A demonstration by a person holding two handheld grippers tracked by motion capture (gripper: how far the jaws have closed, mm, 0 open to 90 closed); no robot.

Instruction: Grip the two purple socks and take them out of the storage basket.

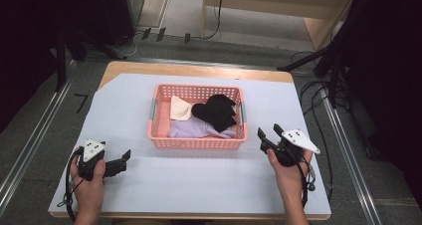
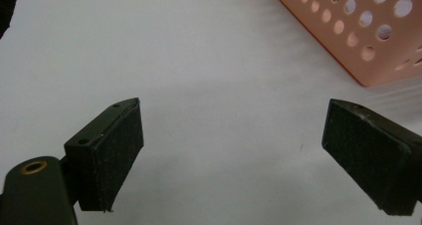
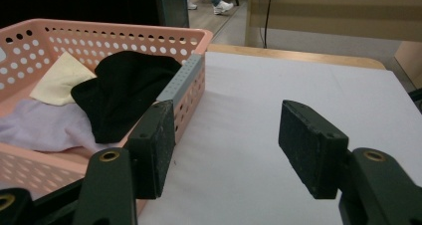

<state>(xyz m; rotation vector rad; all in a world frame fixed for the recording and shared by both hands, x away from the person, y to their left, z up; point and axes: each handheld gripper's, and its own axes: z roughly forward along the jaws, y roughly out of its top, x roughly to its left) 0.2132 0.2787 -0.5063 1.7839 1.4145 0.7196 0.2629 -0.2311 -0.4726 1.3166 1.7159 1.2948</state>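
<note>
Hands rest low at the near corners of the table, one gripper in each. The left hand (image 1: 89, 177) lies on the white sheet (image 1: 199, 180) with the left gripper (image 1: 124, 160) pointing right toward the basket; in its own view the jaws stand wide apart with only bare sheet between them. The right hand (image 1: 287, 172) holds the right gripper (image 1: 268, 133) angled up and left, just off the basket's near right corner, jaws likewise spread and holding nothing.

The pink perforated basket (image 1: 164, 135) sits mid-table, a grey handle on each short side. Inside lie a black cloth (image 1: 216, 111), a cream cloth (image 1: 179, 108) and a lilac cloth (image 1: 191, 129).

No writing or label can be read on anything.

White sheet lies bare on all sides of the basket, widest along the near edge between the two hands.
</note>
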